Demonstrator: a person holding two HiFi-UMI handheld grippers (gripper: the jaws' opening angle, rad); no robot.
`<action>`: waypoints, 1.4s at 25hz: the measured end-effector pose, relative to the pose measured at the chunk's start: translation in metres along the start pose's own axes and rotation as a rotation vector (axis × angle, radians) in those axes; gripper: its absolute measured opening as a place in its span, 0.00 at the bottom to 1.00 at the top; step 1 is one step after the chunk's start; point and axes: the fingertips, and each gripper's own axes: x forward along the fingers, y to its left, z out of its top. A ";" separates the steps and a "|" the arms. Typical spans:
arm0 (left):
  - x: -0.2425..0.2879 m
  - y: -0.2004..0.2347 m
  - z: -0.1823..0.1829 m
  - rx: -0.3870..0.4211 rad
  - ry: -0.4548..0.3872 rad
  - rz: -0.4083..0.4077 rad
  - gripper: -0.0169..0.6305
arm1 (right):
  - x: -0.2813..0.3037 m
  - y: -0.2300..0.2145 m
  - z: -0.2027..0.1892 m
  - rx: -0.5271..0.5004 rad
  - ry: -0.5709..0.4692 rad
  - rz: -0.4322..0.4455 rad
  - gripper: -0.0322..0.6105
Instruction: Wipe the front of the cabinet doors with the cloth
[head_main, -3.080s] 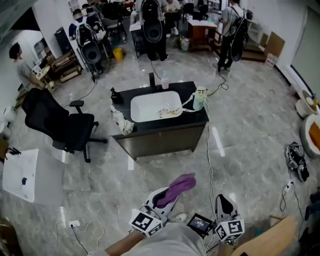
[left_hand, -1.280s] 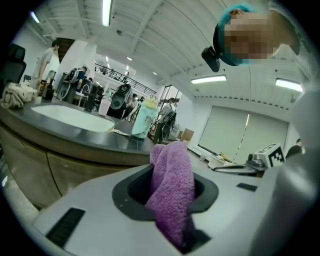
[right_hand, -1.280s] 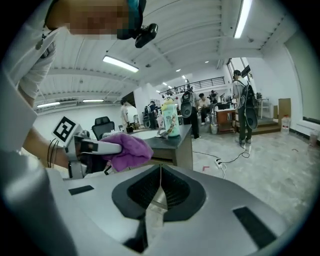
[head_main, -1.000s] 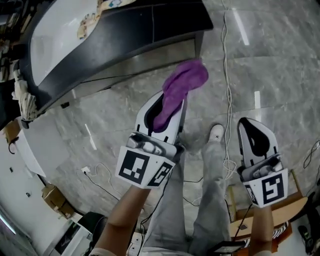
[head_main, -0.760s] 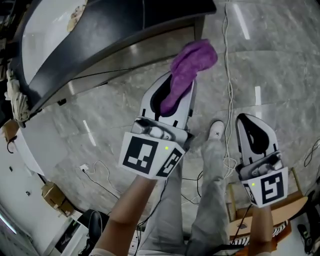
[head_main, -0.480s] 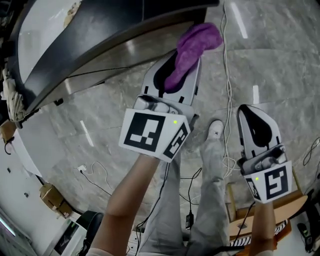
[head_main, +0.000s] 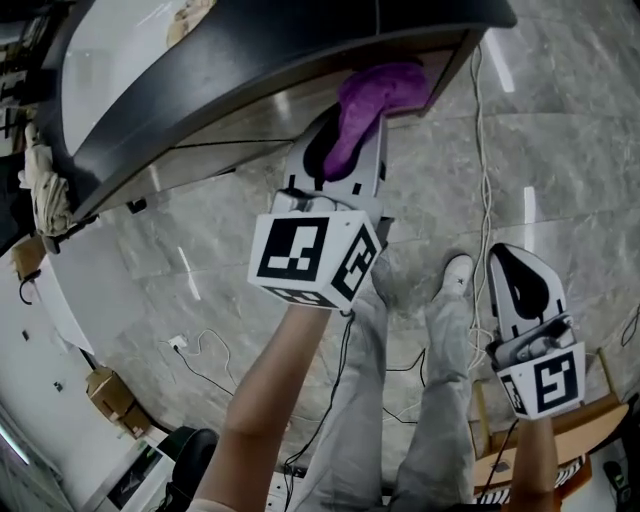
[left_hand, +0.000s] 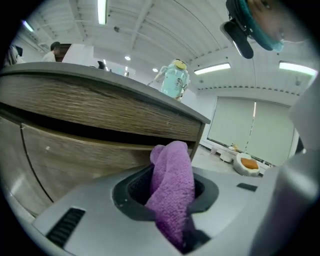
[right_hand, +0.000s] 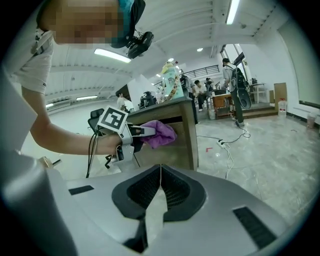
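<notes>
A purple cloth (head_main: 375, 92) sticks out of my left gripper (head_main: 346, 150), which is shut on it. The cloth's free end reaches under the dark countertop's overhang, at the cabinet front (head_main: 250, 122) near its right corner. In the left gripper view the cloth (left_hand: 172, 192) rises between the jaws, right before the wood-grain door (left_hand: 75, 155). From the side, the right gripper view has the cloth (right_hand: 159, 134) against the cabinet (right_hand: 177, 142). My right gripper (head_main: 520, 290) hangs low at the right, shut, with nothing in it.
A dark countertop (head_main: 250, 50) with a white sink (head_main: 110, 50) tops the cabinet. A green bottle (left_hand: 173, 79) stands on its edge. A white rag (head_main: 45, 200) hangs at the left end. Cables (head_main: 482, 150) trail over the marble floor beside my shoe (head_main: 456, 274).
My left gripper has carried the cloth forward from mid-floor to the cabinet front, and the cloth's end now sits under the countertop's edge. The right gripper stayed low and shut.
</notes>
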 end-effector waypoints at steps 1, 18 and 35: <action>-0.005 0.011 0.001 -0.004 -0.005 0.018 0.18 | 0.004 0.006 -0.001 -0.006 0.006 0.010 0.09; -0.103 0.177 0.012 -0.007 -0.019 0.206 0.18 | 0.094 0.121 0.020 -0.079 0.039 0.154 0.09; -0.138 0.123 -0.012 -0.030 -0.024 0.193 0.18 | 0.082 0.102 0.021 -0.066 0.030 0.179 0.09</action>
